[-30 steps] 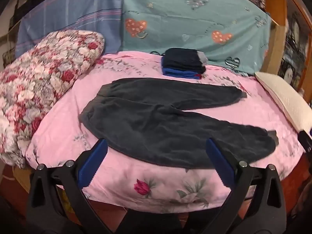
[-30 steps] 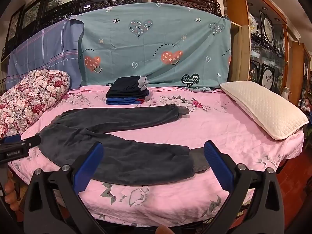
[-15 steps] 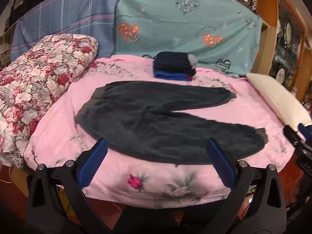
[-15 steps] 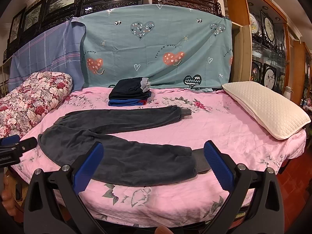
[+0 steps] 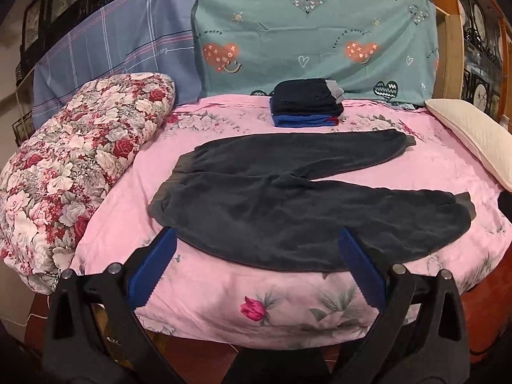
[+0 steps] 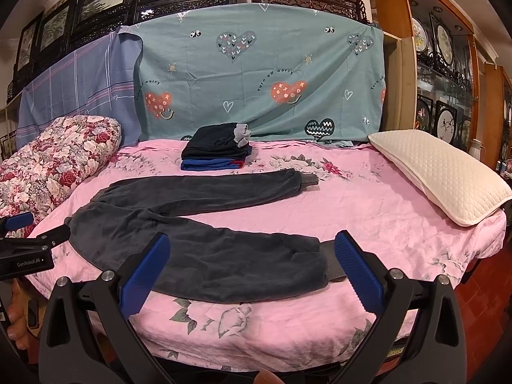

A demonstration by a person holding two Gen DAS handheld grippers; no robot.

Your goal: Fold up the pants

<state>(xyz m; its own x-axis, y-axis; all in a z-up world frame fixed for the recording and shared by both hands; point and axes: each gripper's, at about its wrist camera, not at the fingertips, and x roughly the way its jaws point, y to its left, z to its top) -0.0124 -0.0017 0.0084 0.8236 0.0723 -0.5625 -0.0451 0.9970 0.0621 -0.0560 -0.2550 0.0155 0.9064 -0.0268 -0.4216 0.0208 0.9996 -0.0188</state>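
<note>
Dark grey fleece pants (image 5: 288, 204) lie flat on the pink floral bed sheet (image 5: 256, 304), waistband to the left, both legs spread apart to the right. They also show in the right wrist view (image 6: 204, 243). My left gripper (image 5: 256, 256) is open and empty, held off the bed's front edge near the waist end. My right gripper (image 6: 252, 256) is open and empty, off the front edge near the cuff (image 6: 332, 262) of the nearer leg. The left gripper (image 6: 28, 240) shows at the left edge of the right wrist view.
A stack of folded dark and blue clothes (image 5: 305, 102) sits at the back of the bed. A rolled floral quilt (image 5: 70, 172) lies on the left, a cream pillow (image 6: 438, 176) on the right. Sheets (image 6: 256, 86) hang behind.
Both grippers have drawn back slightly and tilted up, so more of the headboard shows. The left view has swung right. The pants have not moved.
</note>
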